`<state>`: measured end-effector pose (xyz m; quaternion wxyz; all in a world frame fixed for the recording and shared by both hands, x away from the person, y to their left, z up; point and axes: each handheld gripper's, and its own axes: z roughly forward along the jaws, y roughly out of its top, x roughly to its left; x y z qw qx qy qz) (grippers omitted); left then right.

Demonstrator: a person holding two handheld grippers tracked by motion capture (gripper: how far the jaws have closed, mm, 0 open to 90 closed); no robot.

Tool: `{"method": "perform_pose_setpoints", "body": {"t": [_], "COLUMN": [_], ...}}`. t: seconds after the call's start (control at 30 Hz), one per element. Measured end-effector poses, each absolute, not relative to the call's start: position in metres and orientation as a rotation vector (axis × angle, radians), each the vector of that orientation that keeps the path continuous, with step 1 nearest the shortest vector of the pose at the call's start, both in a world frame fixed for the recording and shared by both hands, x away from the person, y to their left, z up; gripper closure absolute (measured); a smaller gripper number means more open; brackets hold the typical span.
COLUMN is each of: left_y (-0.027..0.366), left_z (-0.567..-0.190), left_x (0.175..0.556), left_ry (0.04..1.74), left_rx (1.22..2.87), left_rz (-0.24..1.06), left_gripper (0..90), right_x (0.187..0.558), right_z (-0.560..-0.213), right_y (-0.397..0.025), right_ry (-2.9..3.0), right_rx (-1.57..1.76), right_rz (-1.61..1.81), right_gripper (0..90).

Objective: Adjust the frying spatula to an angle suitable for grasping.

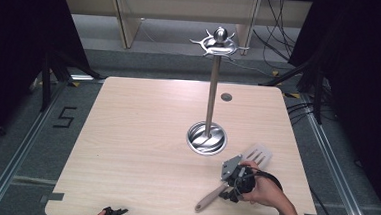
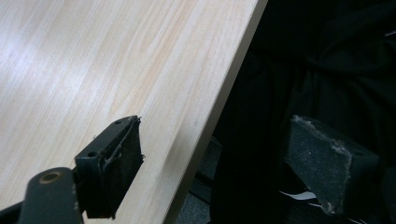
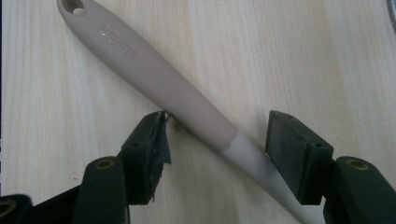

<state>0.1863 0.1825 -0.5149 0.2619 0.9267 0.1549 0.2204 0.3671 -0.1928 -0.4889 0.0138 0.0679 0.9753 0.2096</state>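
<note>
A slotted spatula (image 1: 258,154) with a grey-brown handle (image 3: 163,79) lies flat at the table's front right, its pale head pointing to the back right. My right gripper (image 1: 231,190) is down over the handle, open. In the right gripper view its jaws straddle the handle (image 3: 218,116); the left pad (image 3: 149,140) is right against it and the right pad (image 3: 289,140) stands a little off. My left gripper (image 1: 114,214) sits at the table's front edge, open and holding nothing (image 2: 215,123), one jaw over the wood and the other past the edge.
A tall metal stand (image 1: 212,94) rises from a round steel base (image 1: 206,138) at mid-table, with a ring of hooks (image 1: 219,41) on top. The light wood table (image 1: 141,134) has a small grey cap (image 1: 226,96) near the back. Dark floor and cables surround it.
</note>
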Motion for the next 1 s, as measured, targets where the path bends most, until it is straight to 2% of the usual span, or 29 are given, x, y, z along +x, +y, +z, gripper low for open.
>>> {"method": "perform_pose_setpoints", "body": {"t": [0.17,0.6,1.0], "left_y": [0.183,0.183,0.181], "left_z": [-0.515,-0.513,-0.515], "left_x": [0.186,0.185,0.185], "left_ry": [0.416,0.414,0.382], "left_rx": [2.509,2.509,2.503], "left_rz": [0.598,0.621,0.587], "left_gripper": [17.5,17.5,17.6], "right_x": [0.364,0.356,0.367], "right_z": [-0.486,-0.477,-0.475], "right_y": [-0.188,-0.174,-0.165], "right_ry": [3.024,3.02,3.128], "right_rx": [0.298,0.374,0.149], "right_rz": [0.563,0.31,0.241], "right_gripper": [41.5,58.2,71.2]}}
